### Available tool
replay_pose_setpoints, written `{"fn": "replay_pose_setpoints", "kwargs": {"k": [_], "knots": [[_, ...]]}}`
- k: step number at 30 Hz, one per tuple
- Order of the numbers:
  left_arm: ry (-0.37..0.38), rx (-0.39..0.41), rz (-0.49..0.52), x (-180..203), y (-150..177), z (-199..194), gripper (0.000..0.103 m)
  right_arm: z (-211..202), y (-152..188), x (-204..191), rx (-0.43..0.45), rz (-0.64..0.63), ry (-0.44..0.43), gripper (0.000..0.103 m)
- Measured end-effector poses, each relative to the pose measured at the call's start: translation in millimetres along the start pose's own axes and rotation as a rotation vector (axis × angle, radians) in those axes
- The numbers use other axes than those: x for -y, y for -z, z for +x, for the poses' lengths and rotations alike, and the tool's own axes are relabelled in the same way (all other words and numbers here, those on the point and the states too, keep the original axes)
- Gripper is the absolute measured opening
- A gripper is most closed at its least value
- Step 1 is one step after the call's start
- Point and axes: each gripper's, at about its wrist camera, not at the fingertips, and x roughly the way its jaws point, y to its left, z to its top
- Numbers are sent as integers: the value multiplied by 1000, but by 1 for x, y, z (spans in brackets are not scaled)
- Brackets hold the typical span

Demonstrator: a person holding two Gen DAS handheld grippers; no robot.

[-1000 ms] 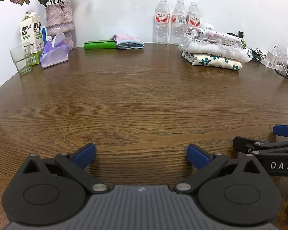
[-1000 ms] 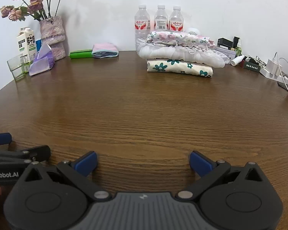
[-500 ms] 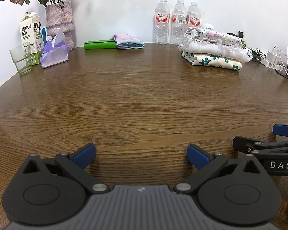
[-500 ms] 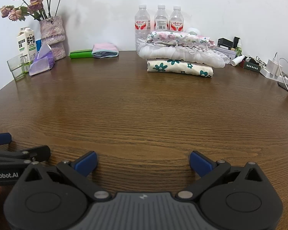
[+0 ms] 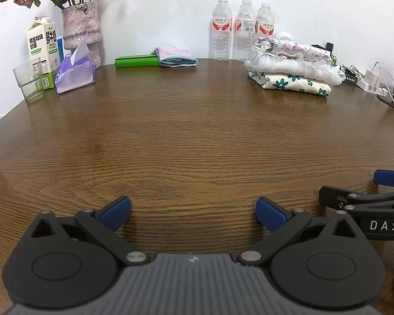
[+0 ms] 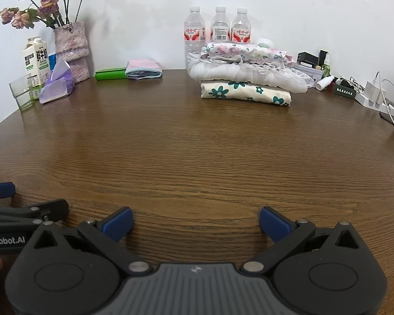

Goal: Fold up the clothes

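Nothing has shifted since a second ago: the left gripper (image 5: 193, 211) and right gripper (image 6: 195, 219) still rest side by side at the near edge of the wooden table (image 6: 197, 141), blue-padded jaws spread wide, holding nothing. Folded clothes (image 6: 249, 78) sit in a neat stack near the far right edge: cream cloth with teal flowers underneath, white lace in the middle, pink florals on top. Behind them stand three clear plastic bottles (image 6: 216, 30); a smaller pink folded cloth (image 5: 176, 57) lies at the far edge.
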Motion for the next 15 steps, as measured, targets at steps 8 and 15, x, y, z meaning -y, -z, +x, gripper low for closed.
{"fn": "replay_pose_setpoints", "kwargs": {"k": [8, 15], "knots": [[-3, 0, -4, 0, 0, 0, 103, 0, 0, 0, 0, 4, 5, 103], [-2, 0, -5, 0, 0, 1, 103, 0, 0, 0, 0, 4, 5, 103]]}}
